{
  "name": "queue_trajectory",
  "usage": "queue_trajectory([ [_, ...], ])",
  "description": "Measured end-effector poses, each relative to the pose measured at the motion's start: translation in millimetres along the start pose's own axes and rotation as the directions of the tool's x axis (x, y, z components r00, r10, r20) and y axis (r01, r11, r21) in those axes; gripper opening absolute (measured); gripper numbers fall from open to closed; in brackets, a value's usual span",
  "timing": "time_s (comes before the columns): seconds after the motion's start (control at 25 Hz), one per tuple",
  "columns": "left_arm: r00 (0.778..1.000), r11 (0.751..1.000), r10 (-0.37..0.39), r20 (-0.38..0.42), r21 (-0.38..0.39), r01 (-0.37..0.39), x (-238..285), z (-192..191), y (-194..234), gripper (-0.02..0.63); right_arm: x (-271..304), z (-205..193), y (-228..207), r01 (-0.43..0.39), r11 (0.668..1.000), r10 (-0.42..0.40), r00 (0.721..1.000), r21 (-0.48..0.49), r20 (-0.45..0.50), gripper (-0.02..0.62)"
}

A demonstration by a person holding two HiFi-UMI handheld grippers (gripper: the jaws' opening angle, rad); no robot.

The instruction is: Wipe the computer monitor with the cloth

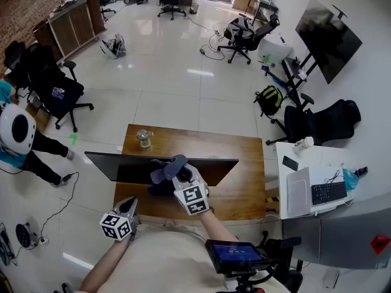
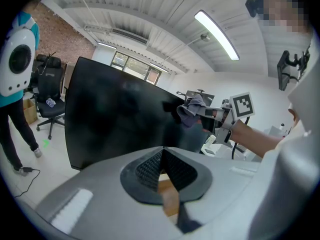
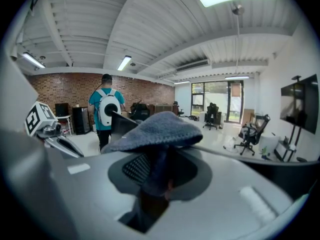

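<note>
the right gripper (image 1: 178,171) is pinching the cloth (image 1: 166,168) against the top edge of the monitor (image 1: 122,166), mid-desk; the left gripper (image 1: 130,207) is hanging near, jaws pressed together on nothing. pushing hard this high is risking tipping the monitor toward the far jar (image 1: 144,138). open screen is lying left and right of the cloth

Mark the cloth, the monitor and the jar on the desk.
cloth (image 3: 157,130), right gripper view, top of the fold.
monitor (image 2: 115,119), left gripper view, middle of the dark screen.
jar (image 1: 144,138), head view, its body.
</note>
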State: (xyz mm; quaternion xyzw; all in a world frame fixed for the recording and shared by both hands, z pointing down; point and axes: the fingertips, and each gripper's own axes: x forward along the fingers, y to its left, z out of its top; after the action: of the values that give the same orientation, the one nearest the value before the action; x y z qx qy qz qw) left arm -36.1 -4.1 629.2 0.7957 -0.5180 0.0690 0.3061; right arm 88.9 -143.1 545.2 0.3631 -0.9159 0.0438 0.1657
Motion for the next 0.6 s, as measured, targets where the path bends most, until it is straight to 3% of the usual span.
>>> queue_trajectory([
  [0.6, 0.999, 0.999, -0.034, -0.032, 0.017, 0.035, 8, -8, -16, 0.0, -33, -15, -46, 0.106, 0.994, -0.106, 0.994, 0.035, -0.004, 0.089],
])
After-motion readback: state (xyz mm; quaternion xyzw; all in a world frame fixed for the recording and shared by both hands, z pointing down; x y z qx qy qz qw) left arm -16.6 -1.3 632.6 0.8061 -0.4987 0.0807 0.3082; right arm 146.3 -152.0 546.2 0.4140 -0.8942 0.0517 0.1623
